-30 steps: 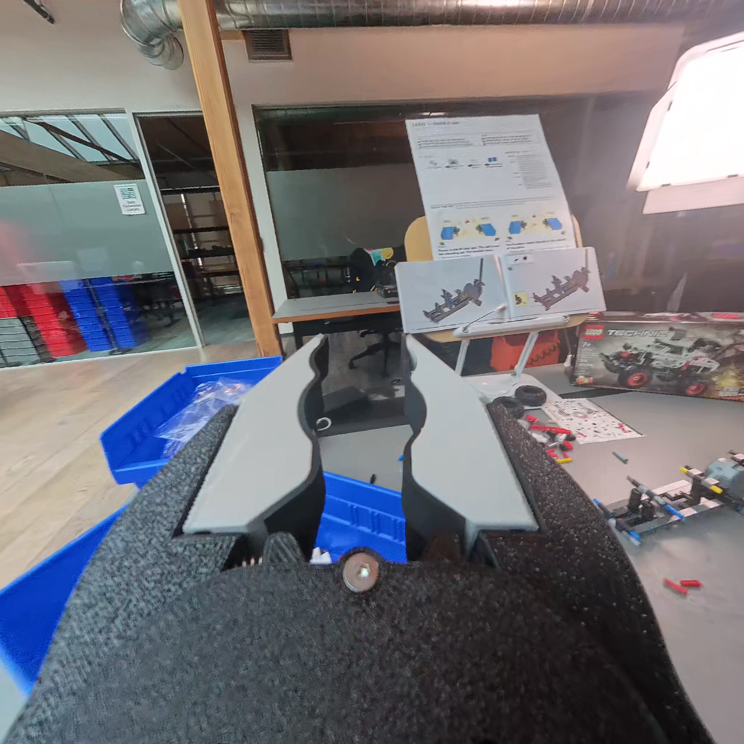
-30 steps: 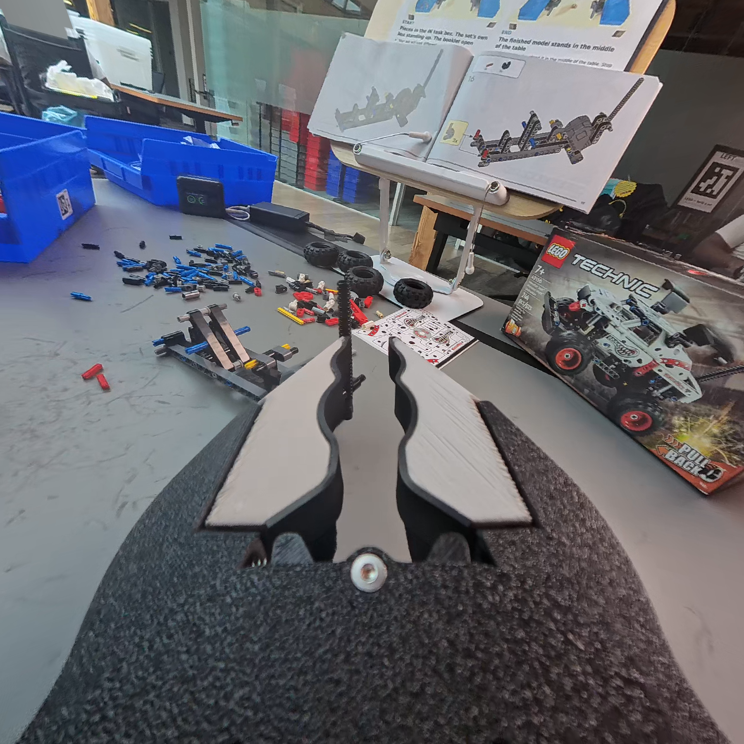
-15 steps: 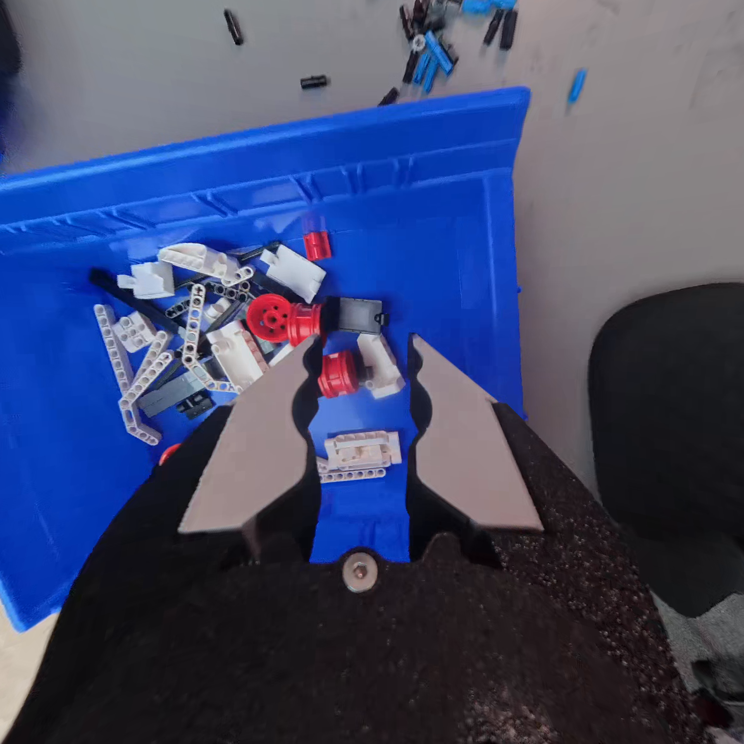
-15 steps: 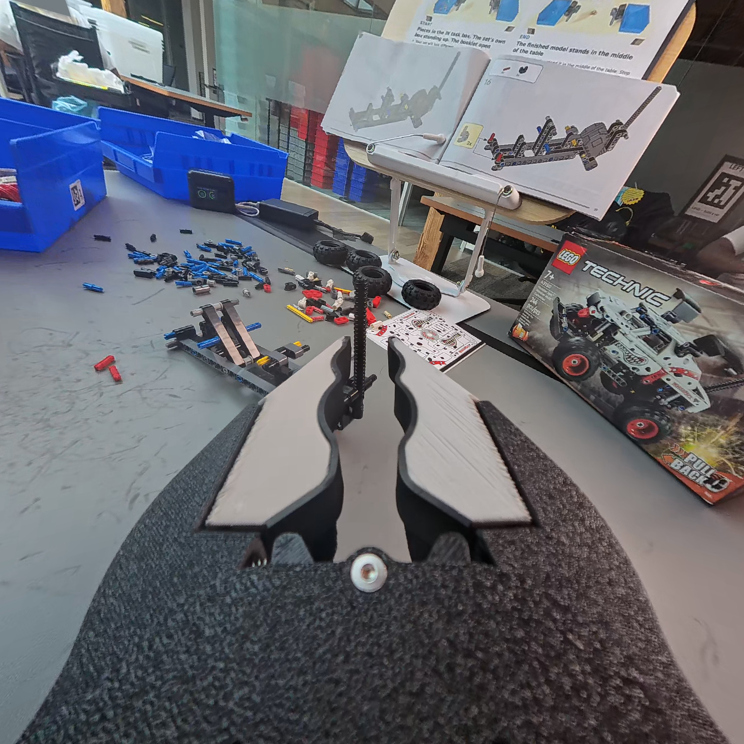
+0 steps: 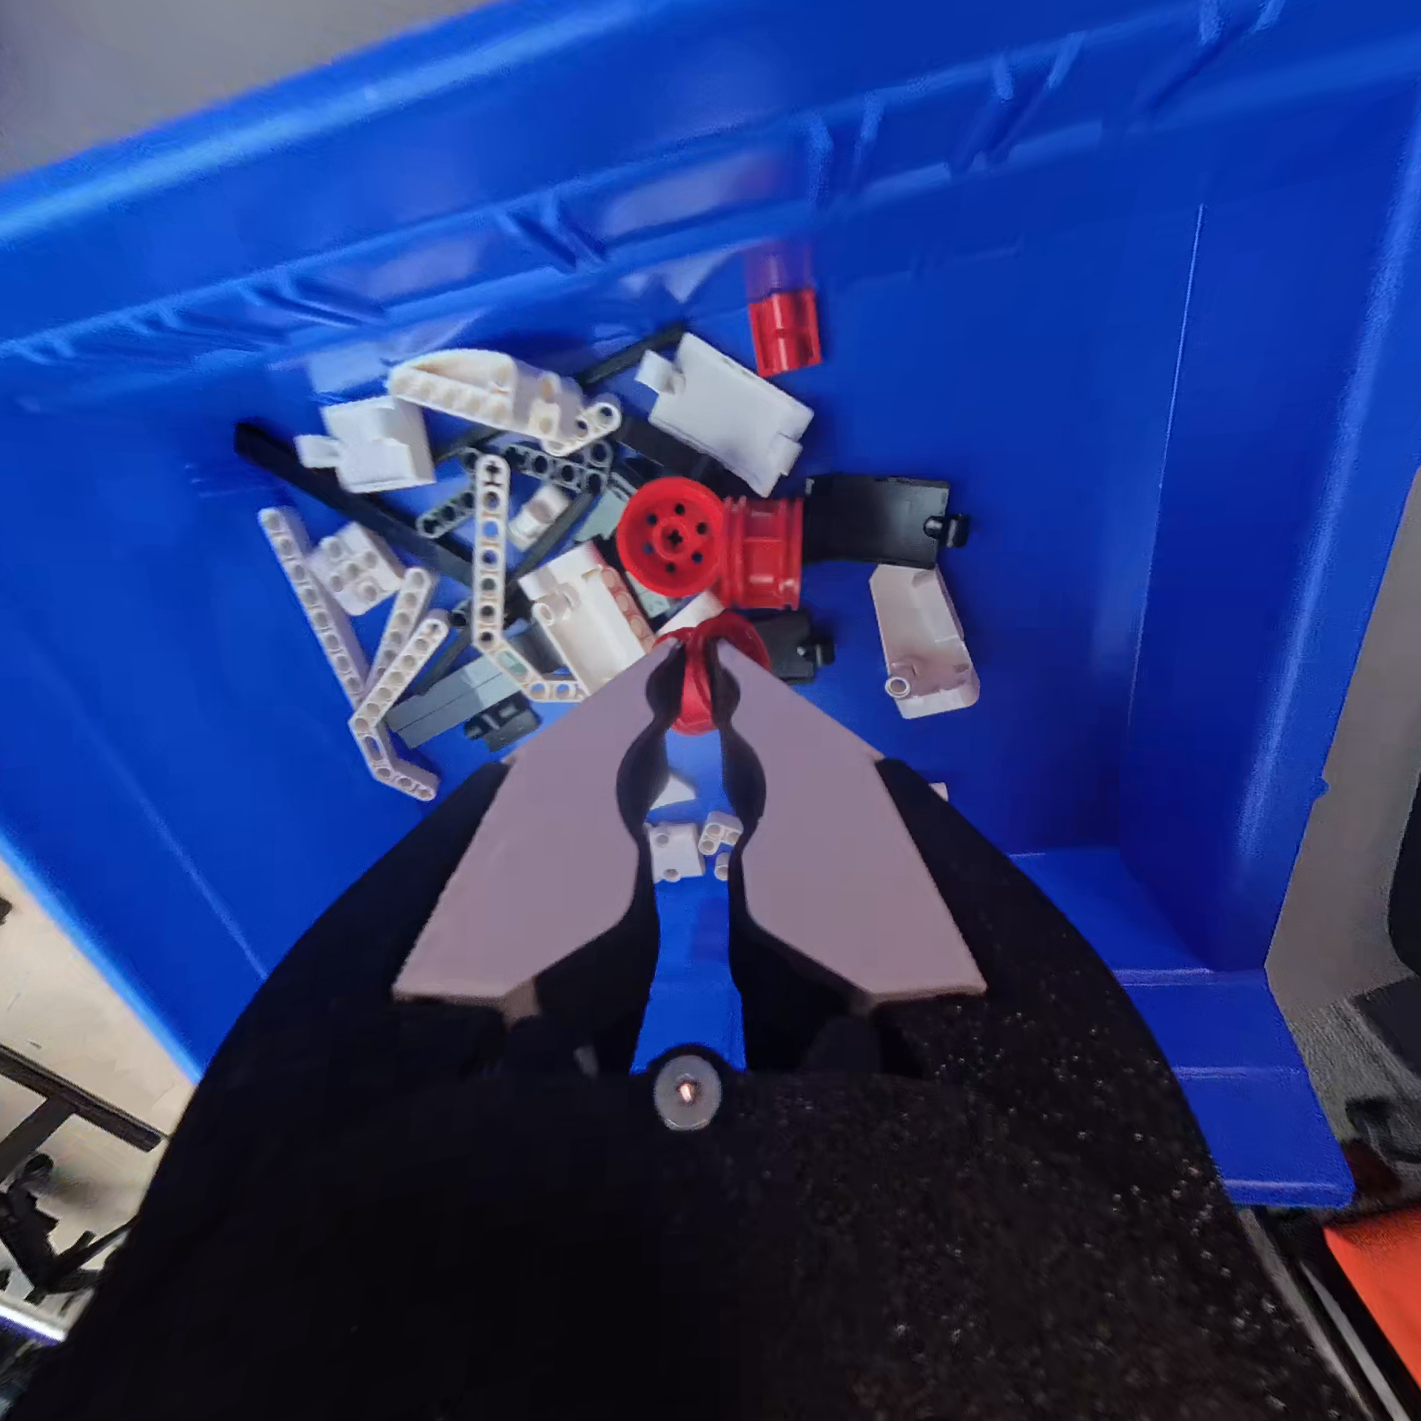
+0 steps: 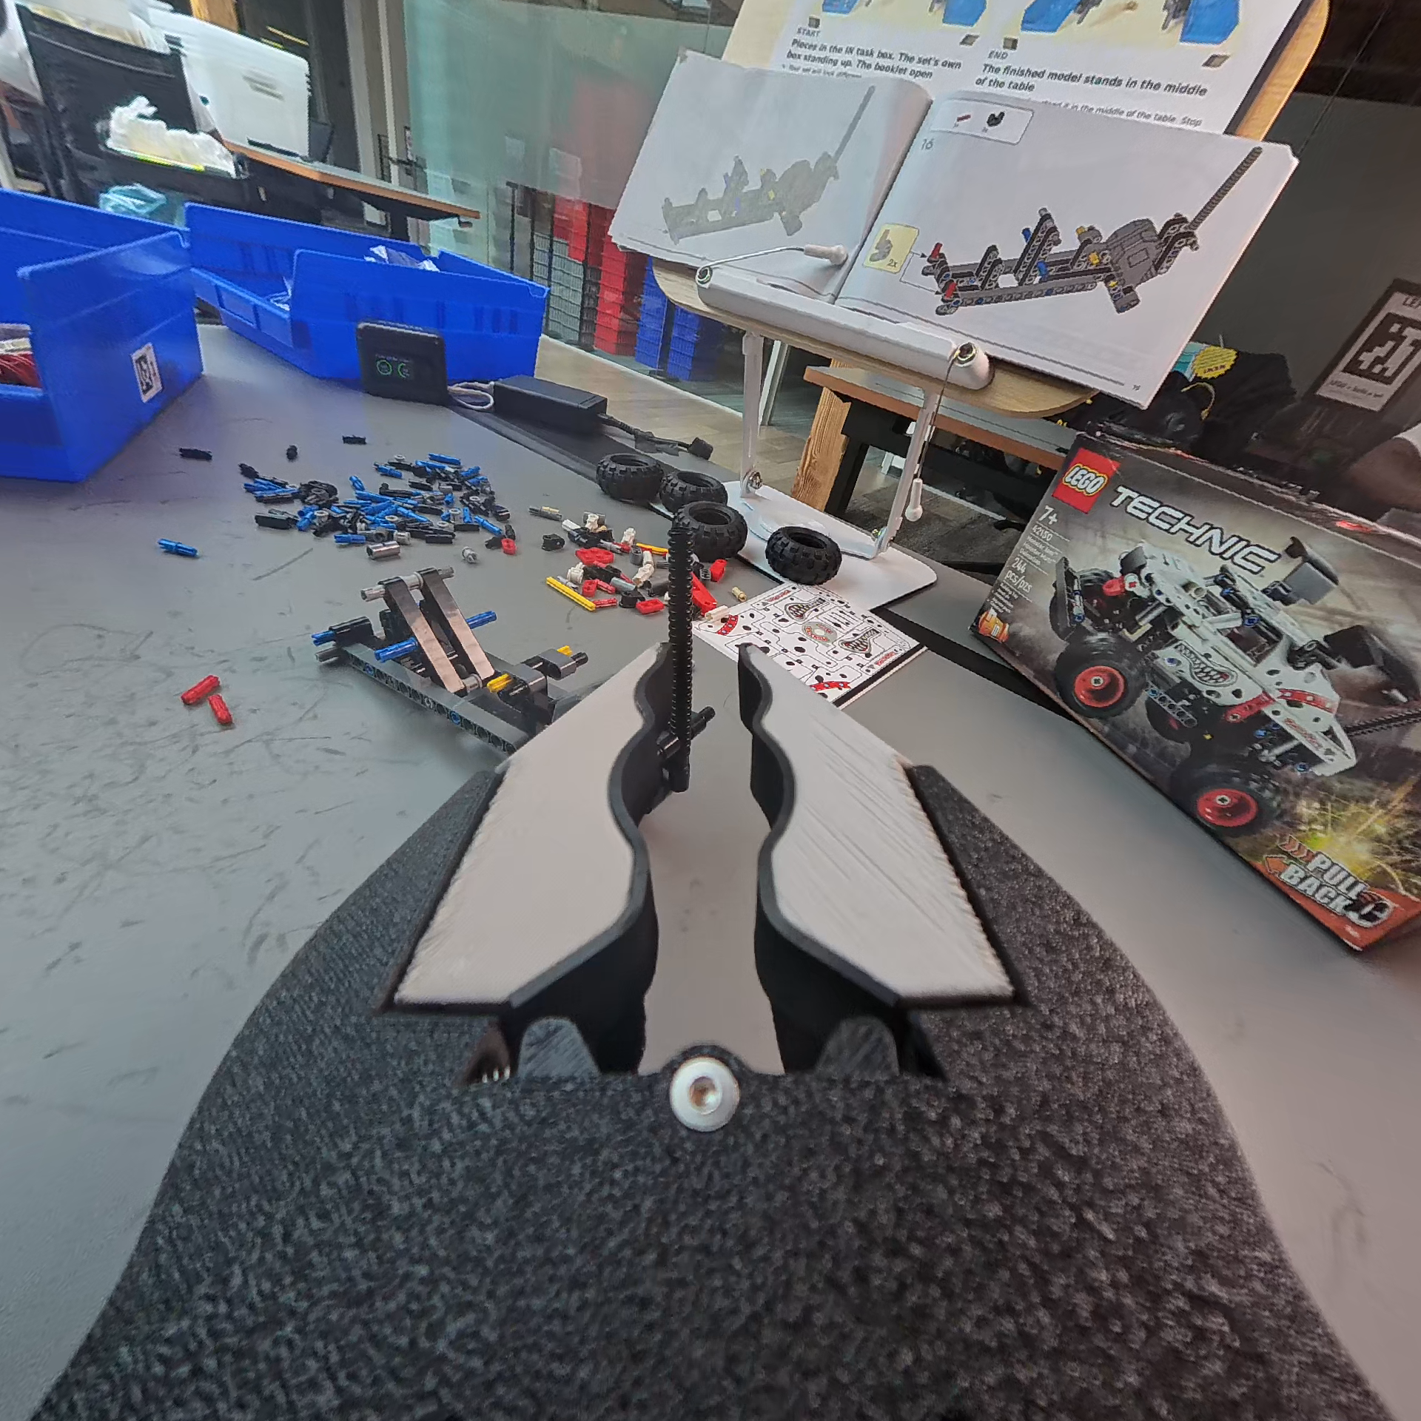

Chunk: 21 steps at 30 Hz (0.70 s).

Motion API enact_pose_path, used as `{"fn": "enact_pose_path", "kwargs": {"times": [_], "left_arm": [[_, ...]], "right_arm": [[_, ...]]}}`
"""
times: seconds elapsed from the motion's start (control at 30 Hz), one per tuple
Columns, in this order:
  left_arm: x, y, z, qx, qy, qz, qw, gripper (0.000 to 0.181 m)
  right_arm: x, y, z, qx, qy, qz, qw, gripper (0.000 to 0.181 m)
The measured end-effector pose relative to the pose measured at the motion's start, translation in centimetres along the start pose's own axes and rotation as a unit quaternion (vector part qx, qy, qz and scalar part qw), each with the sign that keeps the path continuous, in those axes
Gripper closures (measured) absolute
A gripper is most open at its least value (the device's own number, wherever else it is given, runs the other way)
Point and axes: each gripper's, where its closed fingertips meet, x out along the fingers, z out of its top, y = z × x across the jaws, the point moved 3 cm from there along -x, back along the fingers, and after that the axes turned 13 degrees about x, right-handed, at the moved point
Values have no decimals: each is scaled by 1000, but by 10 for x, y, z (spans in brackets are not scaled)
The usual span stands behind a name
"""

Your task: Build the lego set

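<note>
Left claw is down inside the blue bin, tips pinched onto the rim of a red wheel hub. The hub sits dead ahead between the tips, standing on edge with its axle line running across the claw, so only the thin rim is gripped. Judgement: the lift turns on that; a rim pinch could let the hub swivel or slip as it comes up.

Bin count, as far as visible: three red wheel hubs (one gripped, two touching each other just beyond the tips), one small red connector apart near the far wall, one black panel beside the hubs, a heap of white and grey beams and panels to the left, too tangled to count exactly.

Right claw hangs over the grey table, well away from the bin. Jaws part-closed with a gap at the tips; a black ribbed rod stands upright against the left finger. Whether it is truly clamped I cannot tell.

On the table: one part-built chassis left of the right claw, four black tyres by the booklet stand, two red pins, one sticker sheet, one set box, a scatter of blue and black pins.

The left claw is the nearer one to the hubs.
</note>
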Motion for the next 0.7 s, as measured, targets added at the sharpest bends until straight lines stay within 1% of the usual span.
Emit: {"fn": "enact_pose_path", "kwargs": {"times": [0.03,0.1,0.2,0.27,0.33,0.47,0.57,0.63,0.67,0.7], "left_arm": [[-9,7,1,-11,-15,16,1000,173],[-25,19,1,-38,-47,41,997,164],[-37,29,-9,-56,-48,62,995,153],[-36,31,-14,-63,-41,63,995,148],[-28,26,-14,-64,-42,44,996,141],[0,15,-10,-49,-41,1,998,119],[18,10,-1,-1,-49,-1,999,117],[23,-2,7,42,-63,-17,997,119],[25,-8,7,62,-56,-26,996,125],[25,-15,6,77,-54,-40,995,136]], "right_arm": [[0,0,0,0,-1,0,1000,165],[0,0,0,-1,0,0,1000,165],[1,1,-1,-5,2,-1,1000,166],[1,3,-1,-11,4,0,1000,167],[2,5,-2,-18,6,1,1000,167],[1,8,-2,-29,7,1,1000,167],[1,8,-3,-30,7,1,1000,167],[1,8,-3,-30,7,-1,1000,167],[1,8,-3,-30,7,-1,1000,167],[1,7,-3,-29,7,-2,1000,167]]}}
